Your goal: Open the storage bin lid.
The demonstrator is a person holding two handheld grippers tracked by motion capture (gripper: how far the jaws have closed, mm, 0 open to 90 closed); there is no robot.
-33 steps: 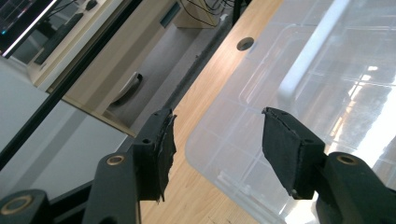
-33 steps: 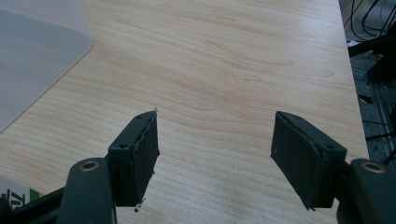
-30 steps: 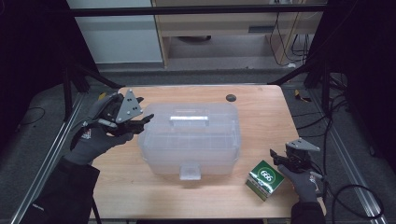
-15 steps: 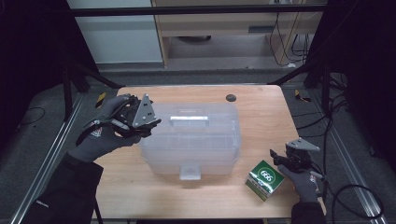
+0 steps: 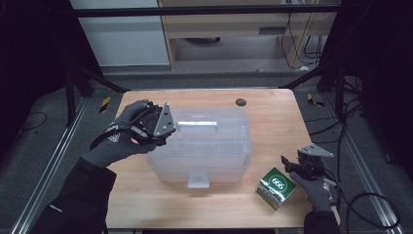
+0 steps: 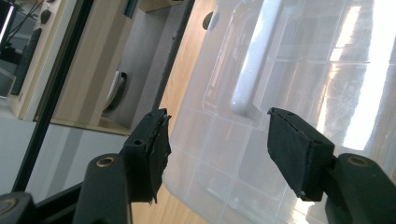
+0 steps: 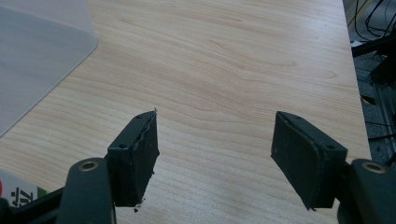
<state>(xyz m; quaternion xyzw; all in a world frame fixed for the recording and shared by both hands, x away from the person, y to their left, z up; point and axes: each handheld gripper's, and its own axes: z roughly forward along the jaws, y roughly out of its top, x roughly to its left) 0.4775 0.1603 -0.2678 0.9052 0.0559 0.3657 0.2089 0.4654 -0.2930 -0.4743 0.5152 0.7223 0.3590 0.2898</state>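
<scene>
the clear lidded storage box sits at the middle of the table, its white handle running along the lid top and a latch tab on the near wall. left tongs hang over the box's left top corner, held in a grey-gloved hand; the left gripper view shows what the high view cannot — left tongs standing apart, empty, above the lid with the handle just beyond them. right tongs rest near the box's right near corner, just beside a green-and-white carton. in the right gripper view the right tongs are spread wide over bare wood, nothing between them, with a box corner and a sliver of the carton at the edges.

table: light wood grain, one dark round hole behind the box. beyond it — grey floor, black frame struts, a wooden shelf unit with cables.
</scene>
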